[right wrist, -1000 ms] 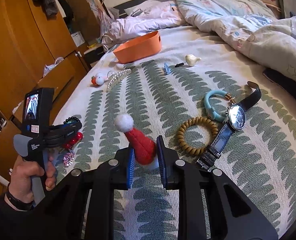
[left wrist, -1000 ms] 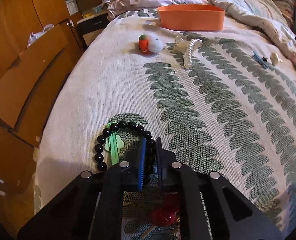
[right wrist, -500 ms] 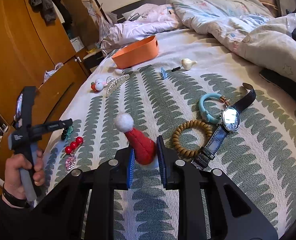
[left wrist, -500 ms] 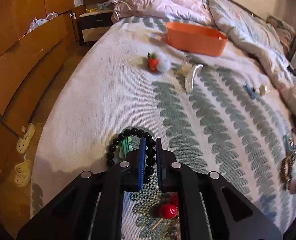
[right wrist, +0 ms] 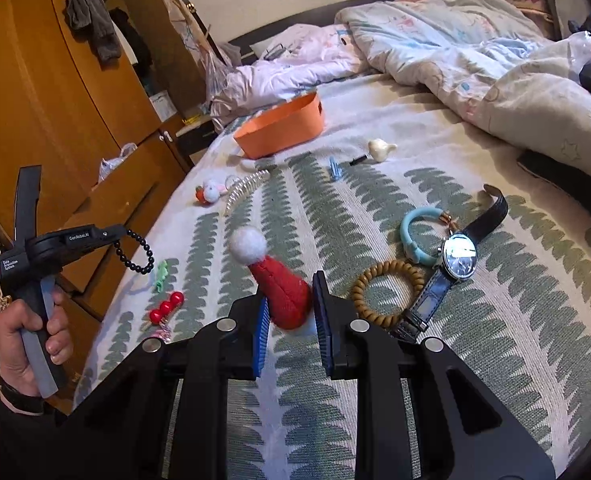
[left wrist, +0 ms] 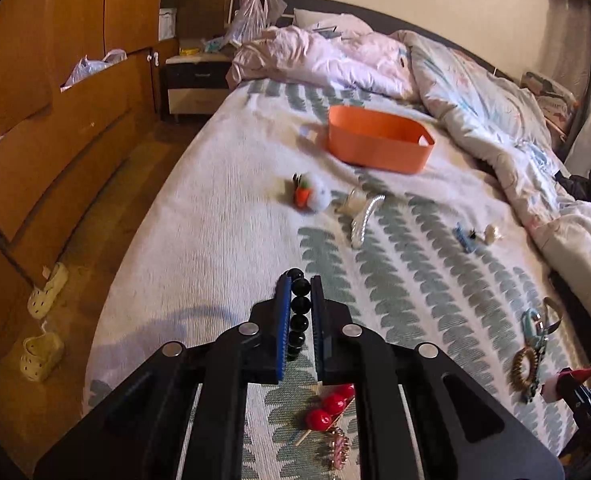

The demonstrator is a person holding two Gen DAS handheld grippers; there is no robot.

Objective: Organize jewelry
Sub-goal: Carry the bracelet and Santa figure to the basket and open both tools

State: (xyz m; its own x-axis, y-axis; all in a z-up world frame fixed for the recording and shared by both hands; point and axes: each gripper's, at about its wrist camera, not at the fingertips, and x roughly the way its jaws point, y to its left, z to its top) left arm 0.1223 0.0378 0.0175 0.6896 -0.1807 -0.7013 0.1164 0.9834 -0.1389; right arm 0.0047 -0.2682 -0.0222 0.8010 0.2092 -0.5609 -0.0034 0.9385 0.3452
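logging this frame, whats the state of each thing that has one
left claw: shut on black bead bracelet, which hangs clear of the bed
right claw: shut on red santa hat
orange bin: upright, open top
watch: strap unbuckled, lying flat
green clip: lying on bed

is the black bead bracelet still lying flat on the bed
No, the black bead bracelet hangs in the air from the shut left gripper, above the bedspread.
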